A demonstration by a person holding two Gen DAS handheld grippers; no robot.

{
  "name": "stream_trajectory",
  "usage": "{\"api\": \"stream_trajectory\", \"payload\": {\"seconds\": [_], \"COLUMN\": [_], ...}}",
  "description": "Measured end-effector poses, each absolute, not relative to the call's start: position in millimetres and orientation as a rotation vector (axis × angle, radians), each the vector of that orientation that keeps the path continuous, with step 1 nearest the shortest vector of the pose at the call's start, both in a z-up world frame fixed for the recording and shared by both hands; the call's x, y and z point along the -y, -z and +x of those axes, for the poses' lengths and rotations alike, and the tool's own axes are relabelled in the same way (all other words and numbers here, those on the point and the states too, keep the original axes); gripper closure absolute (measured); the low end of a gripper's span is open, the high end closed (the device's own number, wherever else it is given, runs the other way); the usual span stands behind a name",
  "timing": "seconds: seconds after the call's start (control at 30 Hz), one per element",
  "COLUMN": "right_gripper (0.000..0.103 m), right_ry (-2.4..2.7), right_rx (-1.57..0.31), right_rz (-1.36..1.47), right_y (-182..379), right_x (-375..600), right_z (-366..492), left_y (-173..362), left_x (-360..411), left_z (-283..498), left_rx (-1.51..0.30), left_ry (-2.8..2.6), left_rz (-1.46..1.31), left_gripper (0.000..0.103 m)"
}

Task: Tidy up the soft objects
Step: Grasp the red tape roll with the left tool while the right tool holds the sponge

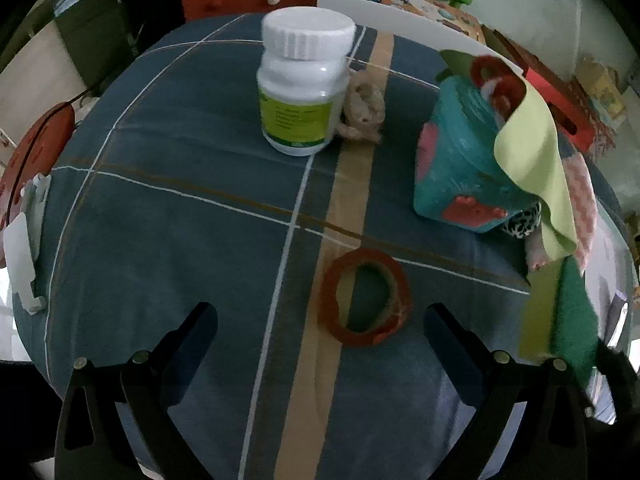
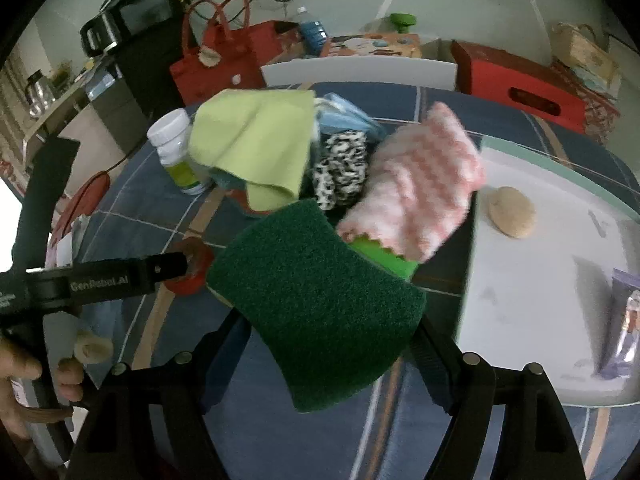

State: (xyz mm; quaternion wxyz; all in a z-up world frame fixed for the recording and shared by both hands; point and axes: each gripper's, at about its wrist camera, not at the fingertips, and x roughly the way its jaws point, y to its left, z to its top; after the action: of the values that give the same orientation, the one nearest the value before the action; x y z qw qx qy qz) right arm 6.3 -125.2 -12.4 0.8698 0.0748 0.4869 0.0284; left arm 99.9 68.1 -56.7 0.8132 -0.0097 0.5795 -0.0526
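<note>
While the right gripper (image 2: 324, 344) carries the green scouring sponge (image 2: 316, 308) clamped between its fingers, the relation that matters is where the teal bucket (image 1: 460, 160) lies from it: ahead of the fingers and a little to the left in the right wrist view, mostly hidden there under the lime-green cloth (image 2: 256, 148) draped over its rim. The sponge is a flat slab, coarse dark-green fibre on top with a bright yellow-green foam layer beneath, its long axis running diagonally from lower left to upper right across the fingers; it looks springy and should squash under the grip. Just past it hangs a pink-and-white checked cloth (image 2: 420, 184), fluffy and limp, and a leopard-print fabric piece (image 2: 344, 168) sits beside the bucket. The left gripper (image 1: 320, 320) hovers over the plaid-covered desk (image 1: 180, 220) with its fingers wide apart and nothing between them, just short of a red tape roll (image 1: 364, 298), a rigid ring lying flat. A hard white pill bottle (image 1: 304, 80) stands upright farther on. My judgement is that the right hand is the nearer one for dropping the sponge in.
</note>
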Motion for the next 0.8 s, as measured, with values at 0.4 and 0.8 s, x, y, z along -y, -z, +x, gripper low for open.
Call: {"api": "stream_trajectory", "payload": {"seconds": [0.4, 0.8], "right_gripper": [0.022, 0.022], "right_ry": [-0.008, -0.011], "right_rx": [-0.984, -0.982], "right_rz": [0.216, 0.222], "right_y": [-2, 0], "right_x": [156, 150], "right_z": [-7, 0], "left_y": [69, 80], "left_x": [-35, -4], "left_z": [103, 98], "left_rx": [-1.255, -1.274], "left_ry": [0.119, 0.166], "left_rz": [0.057, 0.102], "left_gripper": [0.001, 0.030]}}
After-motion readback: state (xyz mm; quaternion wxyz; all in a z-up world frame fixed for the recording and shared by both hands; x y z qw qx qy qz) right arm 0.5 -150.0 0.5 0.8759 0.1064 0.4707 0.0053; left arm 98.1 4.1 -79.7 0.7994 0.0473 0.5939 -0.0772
